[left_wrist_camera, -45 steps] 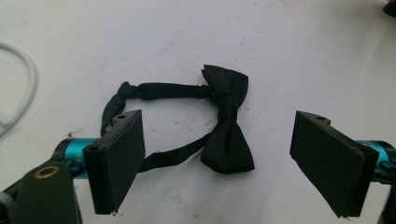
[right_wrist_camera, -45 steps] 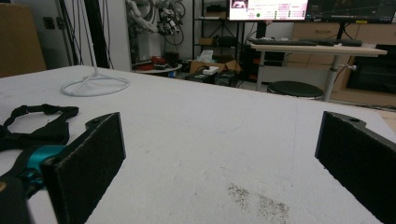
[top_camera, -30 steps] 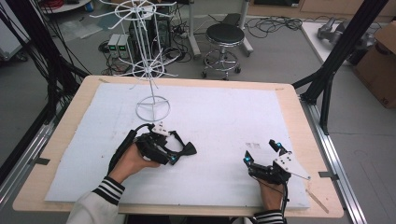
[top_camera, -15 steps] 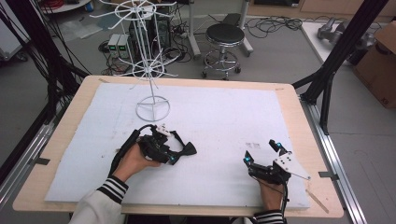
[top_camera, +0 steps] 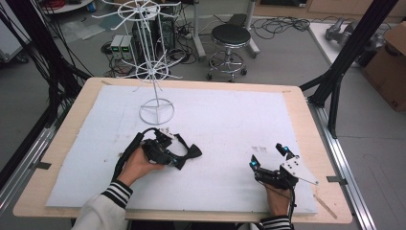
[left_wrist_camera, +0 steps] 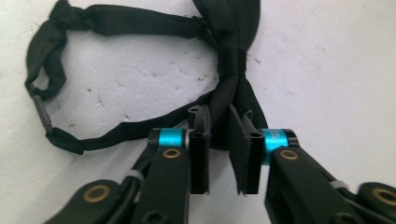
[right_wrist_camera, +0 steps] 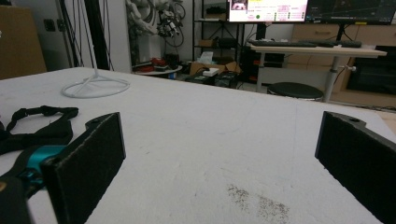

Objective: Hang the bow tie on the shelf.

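A black bow tie (top_camera: 191, 152) with its neck strap lies on the white sheet (top_camera: 230, 115), left of centre. My left gripper (top_camera: 181, 159) is at its near end. In the left gripper view the jaws (left_wrist_camera: 219, 126) stand almost together, with one wing of the bow tie (left_wrist_camera: 231, 28) pinched between the pads. The strap loops off to the left. My right gripper (top_camera: 268, 157) rests on the sheet at the front right, open and holding nothing. Its own view shows the wide gap (right_wrist_camera: 219, 154) and the bow tie strap (right_wrist_camera: 42, 112) far left.
A white wire display stand (top_camera: 155, 111) rises from the back left of the sheet, and its ring base (right_wrist_camera: 95, 86) lies flat on it. Beyond the table are a black stool (top_camera: 231, 36), floor cables and a cardboard box (top_camera: 390, 72). Black frame posts flank both sides.
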`<state>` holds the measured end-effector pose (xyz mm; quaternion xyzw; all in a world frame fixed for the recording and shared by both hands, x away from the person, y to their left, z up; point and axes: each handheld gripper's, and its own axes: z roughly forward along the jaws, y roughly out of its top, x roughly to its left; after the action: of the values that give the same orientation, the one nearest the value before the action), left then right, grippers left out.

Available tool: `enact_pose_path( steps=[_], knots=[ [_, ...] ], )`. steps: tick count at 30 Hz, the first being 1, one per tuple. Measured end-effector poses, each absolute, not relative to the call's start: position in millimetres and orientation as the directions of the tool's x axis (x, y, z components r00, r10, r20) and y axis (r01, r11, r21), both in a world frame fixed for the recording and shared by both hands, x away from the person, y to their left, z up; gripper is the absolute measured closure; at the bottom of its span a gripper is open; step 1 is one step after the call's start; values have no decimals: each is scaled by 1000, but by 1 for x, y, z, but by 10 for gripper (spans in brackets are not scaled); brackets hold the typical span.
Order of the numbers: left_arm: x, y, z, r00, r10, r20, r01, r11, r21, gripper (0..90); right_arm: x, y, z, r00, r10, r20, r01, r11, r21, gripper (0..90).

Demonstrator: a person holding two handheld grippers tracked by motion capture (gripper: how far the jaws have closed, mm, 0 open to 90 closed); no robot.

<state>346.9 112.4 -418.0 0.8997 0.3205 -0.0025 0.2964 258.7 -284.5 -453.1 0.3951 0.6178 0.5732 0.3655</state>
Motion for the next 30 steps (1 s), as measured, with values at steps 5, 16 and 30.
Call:
enact_pose_path(
  steps=[5,16,30],
  knots=[
    [346,113,-417,805,559,-197,565,-624,540,857,259,-284,-453,-421,907,1,68,31,997,5],
    [341,115,-410,821,541,-184,528,-597,604,867,259,-285,-453,-420,907,-2,67,33,997,5],
    [329,131,-385,788,606,-110,451,-445,774,873,259,-284,-453,-421,907,-5,65,35,997,5]
  ],
)
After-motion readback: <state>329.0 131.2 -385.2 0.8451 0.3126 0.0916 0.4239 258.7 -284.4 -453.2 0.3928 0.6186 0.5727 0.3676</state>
